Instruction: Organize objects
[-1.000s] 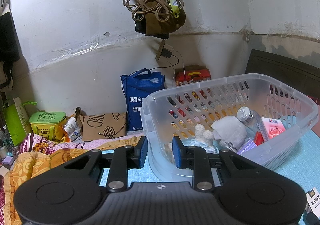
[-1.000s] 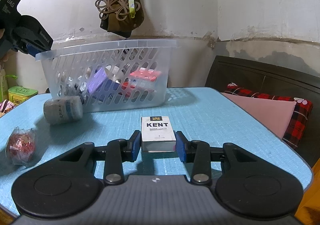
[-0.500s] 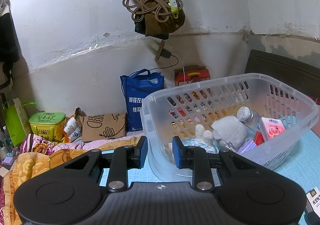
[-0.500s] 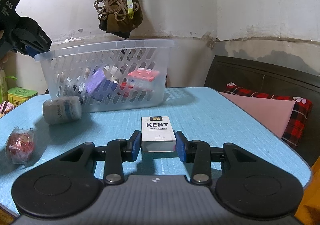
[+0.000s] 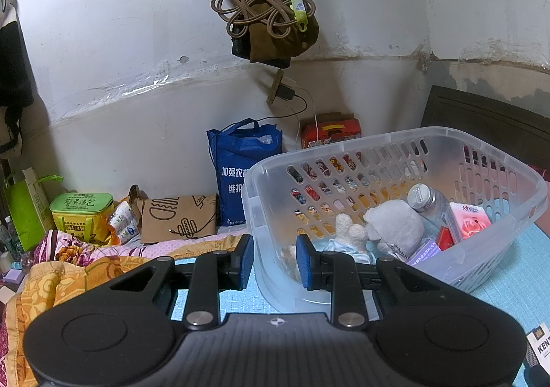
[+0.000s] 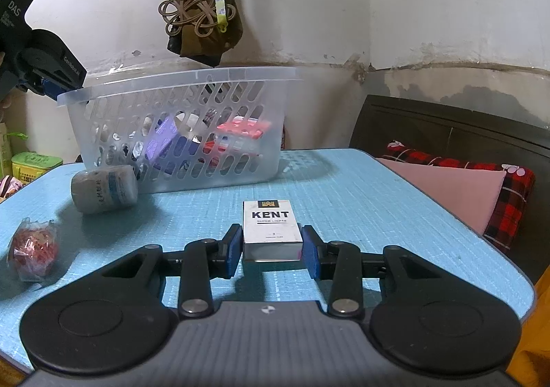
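A clear plastic basket [image 5: 343,146] [image 6: 178,77] stands on the blue table and holds a grey plush toy [image 5: 395,225], a bottle [image 5: 426,201], a pink packet [image 5: 471,218] and other small items. My left gripper [image 5: 275,261] is open and empty, its fingers either side of the basket's near corner. My right gripper [image 6: 271,251] has its pads against the sides of a white KENT cigarette pack [image 6: 271,227] that lies on the table. The pack's corner also shows in the left wrist view [image 5: 541,345].
A grey wrapped roll [image 6: 103,189] lies in front of the basket. A red item in clear wrap [image 6: 32,251] lies at the table's left. A pink and plaid pillow [image 6: 464,187] lies right of the table. Bags and boxes [image 5: 247,170] stand by the wall.
The view barely shifts. The right gripper's pads stay at the pack's sides. The left gripper stays at the basket's corner.
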Demonstrator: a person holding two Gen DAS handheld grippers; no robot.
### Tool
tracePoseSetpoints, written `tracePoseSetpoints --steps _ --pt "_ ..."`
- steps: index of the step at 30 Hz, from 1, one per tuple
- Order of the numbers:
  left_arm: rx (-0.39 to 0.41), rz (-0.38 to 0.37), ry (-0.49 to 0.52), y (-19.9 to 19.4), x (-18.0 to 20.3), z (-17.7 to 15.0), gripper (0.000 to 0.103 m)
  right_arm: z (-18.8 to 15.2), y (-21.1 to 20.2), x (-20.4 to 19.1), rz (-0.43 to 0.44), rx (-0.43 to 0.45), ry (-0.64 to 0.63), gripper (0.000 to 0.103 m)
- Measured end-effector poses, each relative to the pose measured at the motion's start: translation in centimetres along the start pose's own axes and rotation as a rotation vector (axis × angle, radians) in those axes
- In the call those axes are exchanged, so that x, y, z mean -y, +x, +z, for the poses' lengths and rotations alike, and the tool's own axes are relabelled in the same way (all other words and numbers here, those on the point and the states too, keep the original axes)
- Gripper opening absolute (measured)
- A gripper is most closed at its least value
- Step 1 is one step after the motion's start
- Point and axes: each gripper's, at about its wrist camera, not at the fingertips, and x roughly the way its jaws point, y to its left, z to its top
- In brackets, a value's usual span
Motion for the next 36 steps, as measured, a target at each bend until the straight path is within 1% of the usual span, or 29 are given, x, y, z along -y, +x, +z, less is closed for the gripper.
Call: tracePoseSetpoints --steps 13,20,36 --pt "-0.001 -0.003 -0.005 0.06 -0.18 0.04 0.031 0.02 -0.16 -0.93 0.002 0.008 -0.014 0.041" --pt "-0.004 -0.002 -0.006 0.05 -0.19 0.14 0.031 0.06 -0.01 -0.30 -0.003 0.004 0.009 0.041" --pt "-0.004 0.000 -0.006 0.06 -0.12 0.17 0.031 0.10 -0.06 -0.12 -0.008 0.005 0.008 0.041"
